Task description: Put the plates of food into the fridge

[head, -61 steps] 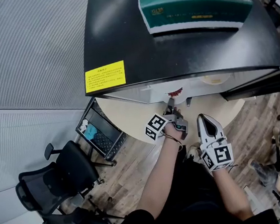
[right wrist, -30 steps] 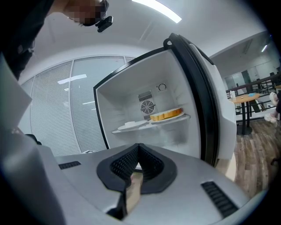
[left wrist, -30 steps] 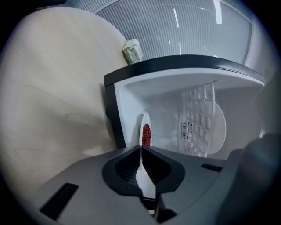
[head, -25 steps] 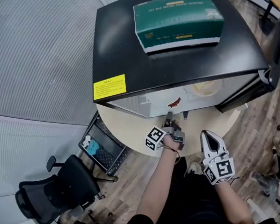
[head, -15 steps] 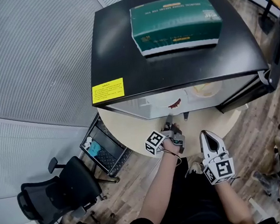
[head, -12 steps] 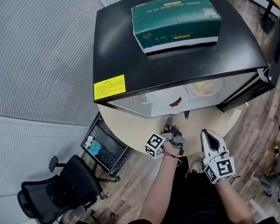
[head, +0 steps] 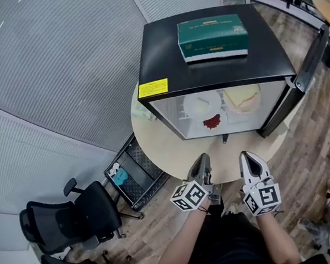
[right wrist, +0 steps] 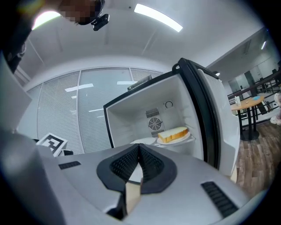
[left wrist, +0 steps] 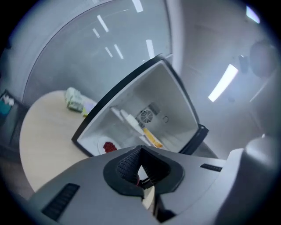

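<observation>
One bread plate (head: pixel 242 98) in fridge (head: pixel 217 71) | head view alone: green box (head: pixel 213 37) atop

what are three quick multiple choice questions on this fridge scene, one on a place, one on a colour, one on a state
1. Where does the green box lie?
A. on top of the fridge
B. inside the fridge
C. on the floor

2. What colour is the sticker on the fridge's top?
A. blue
B. yellow
C. red

3. How does the fridge door stand?
A. shut
B. taken off
C. swung open

Answers:
1 A: the head view shows the box resting on the black top.
2 B: the sticker is yellow, at the top's front left corner.
3 C: the door hangs out to the right, and the inside, with the plate of bread, is in plain view.
</observation>
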Available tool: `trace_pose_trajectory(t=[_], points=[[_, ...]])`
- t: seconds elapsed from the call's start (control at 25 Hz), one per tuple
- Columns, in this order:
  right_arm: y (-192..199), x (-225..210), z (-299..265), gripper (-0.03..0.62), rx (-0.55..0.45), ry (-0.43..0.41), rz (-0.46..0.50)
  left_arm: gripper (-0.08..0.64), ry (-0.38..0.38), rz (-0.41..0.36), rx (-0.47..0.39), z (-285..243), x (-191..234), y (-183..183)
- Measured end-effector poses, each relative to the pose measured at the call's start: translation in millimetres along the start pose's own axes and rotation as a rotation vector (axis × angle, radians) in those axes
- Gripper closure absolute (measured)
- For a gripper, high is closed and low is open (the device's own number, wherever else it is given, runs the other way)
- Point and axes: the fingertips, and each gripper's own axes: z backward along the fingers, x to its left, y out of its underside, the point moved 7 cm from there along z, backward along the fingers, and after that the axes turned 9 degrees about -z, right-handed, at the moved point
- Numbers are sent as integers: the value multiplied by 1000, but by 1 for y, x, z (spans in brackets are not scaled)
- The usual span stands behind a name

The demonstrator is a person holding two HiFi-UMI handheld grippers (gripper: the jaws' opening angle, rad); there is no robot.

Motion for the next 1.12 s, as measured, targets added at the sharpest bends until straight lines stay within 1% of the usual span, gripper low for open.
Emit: trace_pose_trajectory(t=[0.12, 0.2, 0.32, 0.4, 0.44, 0.52, 0.6, 0.72, 0.92, 1.12], points=[[-20, 13, 9, 583, -8, -18, -3, 555, -13, -285, -54, 26, -45, -26], [-32, 20, 13, 583, -15, -24, -2, 555, -13, -442, -100, 39, -71, -43], [-47, 32, 19, 583, -26, -21, 7, 555, -4, -612, -160, 55, -100, -64], [-55, 40, 23, 584, -34, -18, 12, 555, 4, -682, -185, 65, -114, -75], [-59, 45, 25, 583, -38, -17, 14, 555, 9, -701, -191, 69, -120, -79], [-62, 53, 30, 583, -45, -16, 23, 555, 11, -705, -194, 77, -125, -83], [-56, 60, 35, 584, -46, -10, 29, 555, -2, -677, -189, 81, -119, -80], [-37, 69, 42, 584, -24, 1, 14, 555, -8, -635, -149, 87, -105, -70], [-23, 74, 43, 584, 12, 33, 23, 555, 22, -631, -105, 83, -94, -64], [-26, 71, 40, 584, 2, 57, 34, 555, 54, -606, -103, 81, -91, -65]])
